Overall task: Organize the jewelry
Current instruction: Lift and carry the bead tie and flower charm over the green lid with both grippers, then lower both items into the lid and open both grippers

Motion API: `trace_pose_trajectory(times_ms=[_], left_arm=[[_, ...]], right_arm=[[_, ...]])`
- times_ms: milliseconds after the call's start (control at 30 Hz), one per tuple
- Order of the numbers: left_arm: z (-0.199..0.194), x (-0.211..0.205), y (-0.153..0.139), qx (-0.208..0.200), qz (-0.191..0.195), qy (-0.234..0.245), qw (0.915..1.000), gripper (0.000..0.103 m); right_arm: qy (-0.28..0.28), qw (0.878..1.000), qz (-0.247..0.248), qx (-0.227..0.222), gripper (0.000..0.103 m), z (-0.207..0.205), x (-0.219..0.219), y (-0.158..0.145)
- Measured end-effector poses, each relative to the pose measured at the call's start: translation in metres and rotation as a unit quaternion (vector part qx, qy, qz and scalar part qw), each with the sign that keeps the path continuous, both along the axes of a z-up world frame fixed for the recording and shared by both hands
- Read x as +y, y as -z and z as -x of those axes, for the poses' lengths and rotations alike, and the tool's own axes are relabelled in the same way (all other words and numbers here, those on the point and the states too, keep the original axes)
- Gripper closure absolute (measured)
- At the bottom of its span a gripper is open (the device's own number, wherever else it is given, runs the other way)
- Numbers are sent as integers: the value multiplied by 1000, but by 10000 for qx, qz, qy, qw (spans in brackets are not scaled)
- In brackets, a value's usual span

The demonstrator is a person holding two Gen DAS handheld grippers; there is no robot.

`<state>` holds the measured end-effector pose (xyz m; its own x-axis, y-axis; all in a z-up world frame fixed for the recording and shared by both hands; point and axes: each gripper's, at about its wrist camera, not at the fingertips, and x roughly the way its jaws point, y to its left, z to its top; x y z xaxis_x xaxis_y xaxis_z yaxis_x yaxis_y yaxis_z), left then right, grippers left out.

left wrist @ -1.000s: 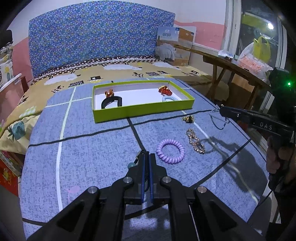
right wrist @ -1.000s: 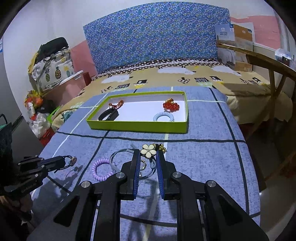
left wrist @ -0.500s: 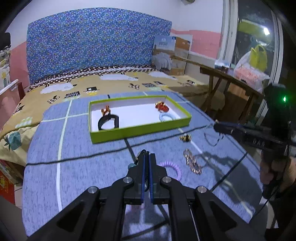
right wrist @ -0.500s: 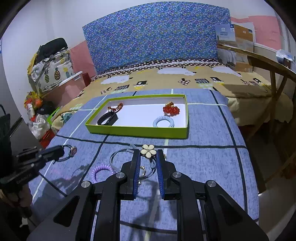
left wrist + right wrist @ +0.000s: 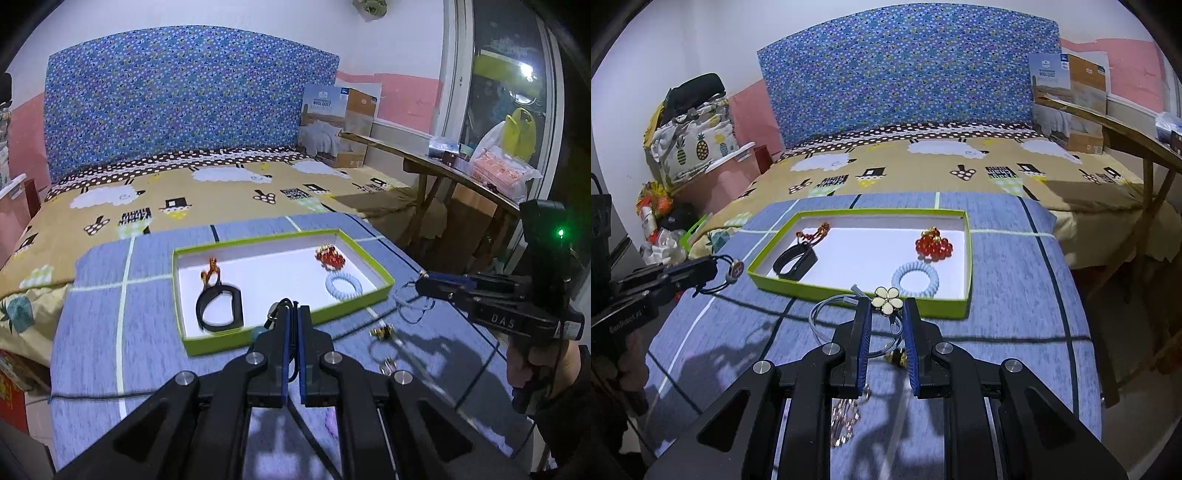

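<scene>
Pinching light, floppy pieces: left gripper [image 5: 293, 314] on black cord tie with round charm [image 5: 735, 268]; right gripper [image 5: 885, 314] on cream enamel flower hair tie [image 5: 885, 300]; both snag easily.

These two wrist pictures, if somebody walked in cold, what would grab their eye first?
Probably the lime-green tray on the blue checked blanket, holding a red bead cluster, a pale blue coil tie and a black band. Next, each hand-held gripper carries jewelry toward it: the right hand-held gripper grips a white flower hair tie, the left hand-held gripper a dark cord with a round charm.
</scene>
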<state>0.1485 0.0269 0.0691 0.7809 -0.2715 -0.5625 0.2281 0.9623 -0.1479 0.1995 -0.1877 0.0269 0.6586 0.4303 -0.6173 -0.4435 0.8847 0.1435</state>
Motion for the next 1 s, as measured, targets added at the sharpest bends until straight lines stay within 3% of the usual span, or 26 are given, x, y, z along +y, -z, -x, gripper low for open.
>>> trace_pose_trajectory(times_ms=[333,600,833,1000], left_arm=[[-57,10,4,126,197,111,9997,99],[-108,13,19,297,-90,-156,9994,99],[-140,-2,37,410,-510,-116,9978,99],[-156,-8,49,601,-519,-85,9968,99]], right_arm=[[53,9998,127,120,86,-53,13,7],[170,9989,308,321,86,-96,23,27],[307,9970,487,510,86,-117,25,47],[383,9961,563,559,86,-125,25,54]])
